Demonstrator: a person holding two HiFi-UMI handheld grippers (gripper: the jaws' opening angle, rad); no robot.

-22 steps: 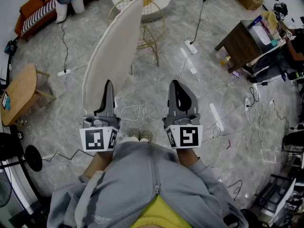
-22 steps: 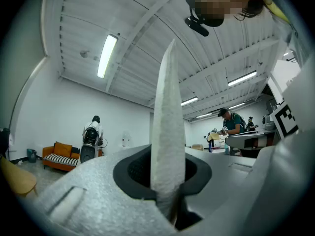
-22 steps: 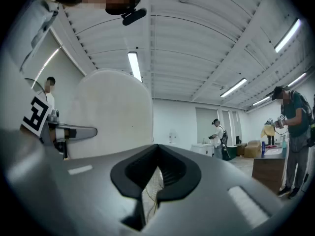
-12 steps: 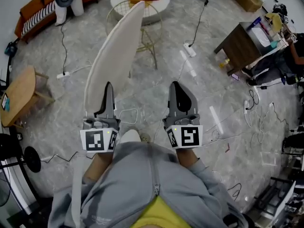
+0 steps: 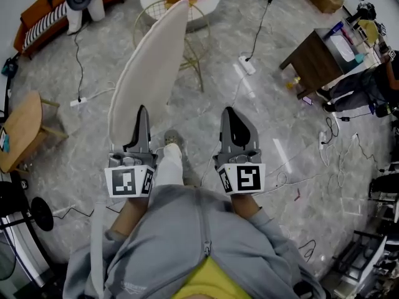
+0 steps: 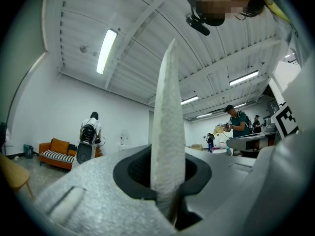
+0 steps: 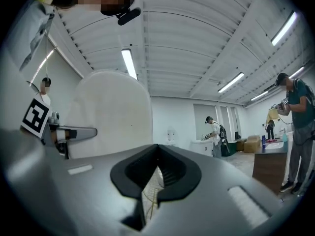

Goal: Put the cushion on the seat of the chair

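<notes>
You've got the cushion [image 5: 149, 73] pinched at its lower edge in your left gripper's [image 5: 142, 114] jaws. It's off-white, thin, oval and nubby, and it stands on edge in the air on your side of the gold wire chair [image 5: 206, 33], not on its seat. Your right gripper [image 5: 232, 114], beside the cushion, has its jaws pressed together with nothing in them.

A big open studio or lab hall rather than a home: a grey marble-look floor [image 5: 299, 117] crossed by a loose black cable [image 5: 260, 25] and a white power strip [image 5: 247, 64], a high white ribbed ceiling [image 7: 197, 38] with long tube lights [image 6: 106, 50], staged furniture (orange sofa [image 6: 56, 151], gold wire-frame chair [image 5: 196, 48], round light-wood table [image 5: 22, 132]), a cluttered dark-brown wooden desk [image 5: 312, 58], and a person in a green shirt [image 6: 239, 124] standing at a bench
</notes>
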